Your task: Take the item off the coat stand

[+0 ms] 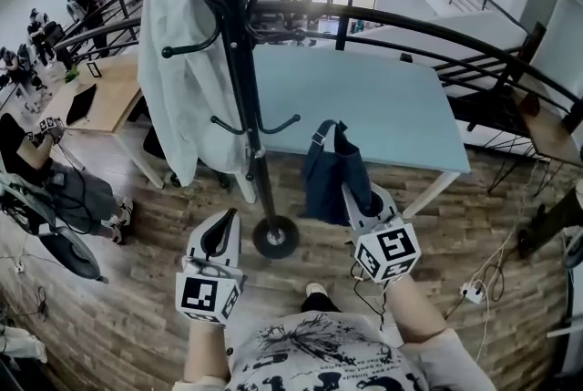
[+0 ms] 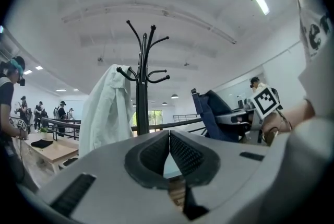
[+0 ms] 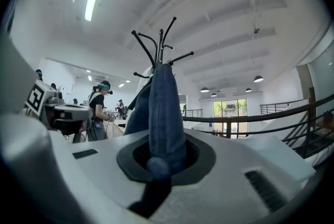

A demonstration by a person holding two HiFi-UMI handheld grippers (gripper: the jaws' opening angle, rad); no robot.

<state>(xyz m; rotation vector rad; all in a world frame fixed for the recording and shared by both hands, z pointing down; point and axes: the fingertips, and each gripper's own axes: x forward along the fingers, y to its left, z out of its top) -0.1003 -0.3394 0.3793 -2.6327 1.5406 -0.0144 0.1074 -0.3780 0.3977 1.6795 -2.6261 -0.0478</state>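
1. Below the head camera, a black coat stand [image 1: 240, 61] rises from the wood floor [image 1: 137, 334]; a white garment [image 1: 182, 79] hangs from a hook on its left side; the dark blue bag [image 1: 330, 180] hangs just right of the stand, clear of its hooks, in front of a pale blue table [image 1: 392, 107]; the right gripper [image 1: 355, 196] holds the bag; the left gripper [image 1: 228, 221] is low, near the stand's base.
2. Left gripper view: the left gripper [image 2: 169, 137] has its jaws pressed together with nothing between them; beyond stand the coat stand [image 2: 142, 87] and white garment [image 2: 109, 108]; the bag [image 2: 214, 113] is apart from the stand, to its right.
3. Right gripper view: the right gripper [image 3: 164, 157] is clamped on the bag [image 3: 166, 108], whose blue fabric rises between the jaws; the coat stand [image 3: 159, 45] is behind it.
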